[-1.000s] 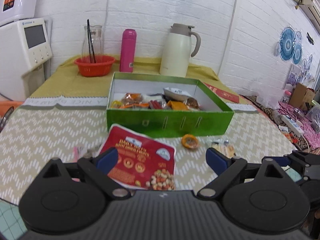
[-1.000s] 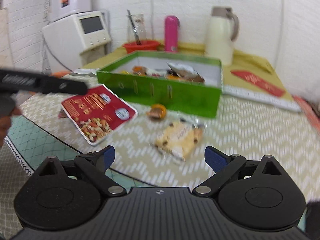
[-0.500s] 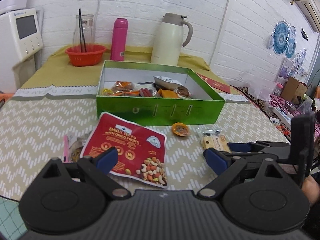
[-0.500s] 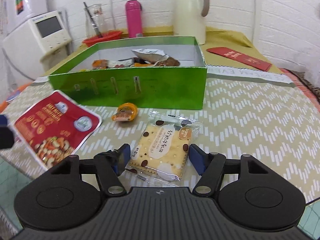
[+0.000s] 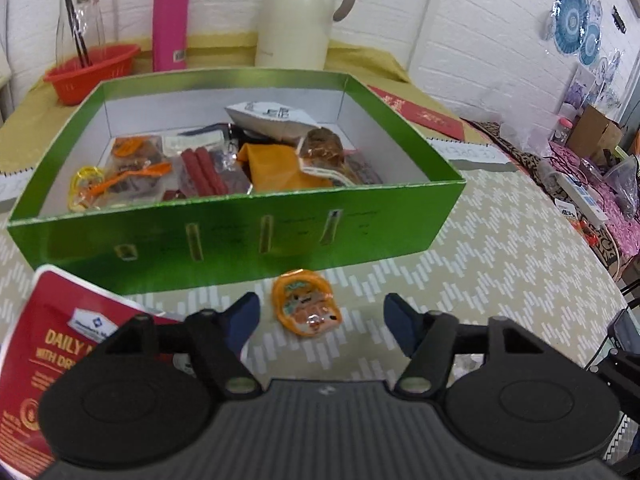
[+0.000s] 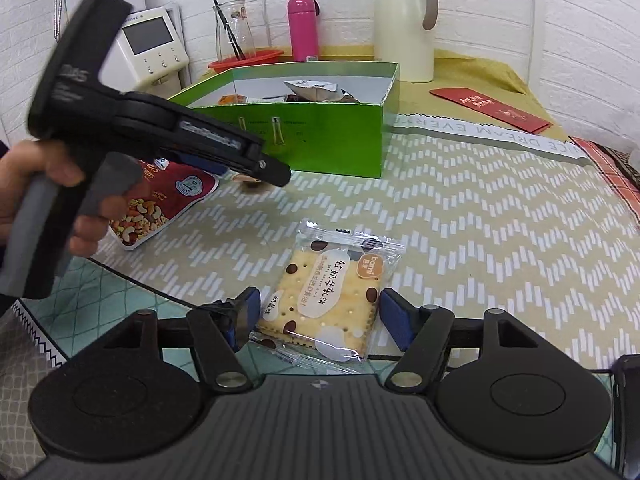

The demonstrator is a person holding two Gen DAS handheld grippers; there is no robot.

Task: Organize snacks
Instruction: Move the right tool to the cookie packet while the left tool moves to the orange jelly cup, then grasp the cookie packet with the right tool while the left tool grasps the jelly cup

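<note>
Left tool [image 5: 322, 316] hovers low over the table [image 5: 500, 248] with its jaws spread wide — a small orange snack cup [image 5: 306, 307] lies between them, untouched, just in front of the green box [image 5: 240, 236] of snacks. Right tool [image 6: 318, 316] is likewise open, its fingers flanking a wrapped cracker packet [image 6: 334, 294]. A red nut pouch [image 6: 160, 200] lies beside the box.

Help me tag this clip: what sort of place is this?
Probably a home dining or kitchen corner: a thermal carafe and pink flask stand on a cloth-covered table beside a countertop water dispenser.
</note>
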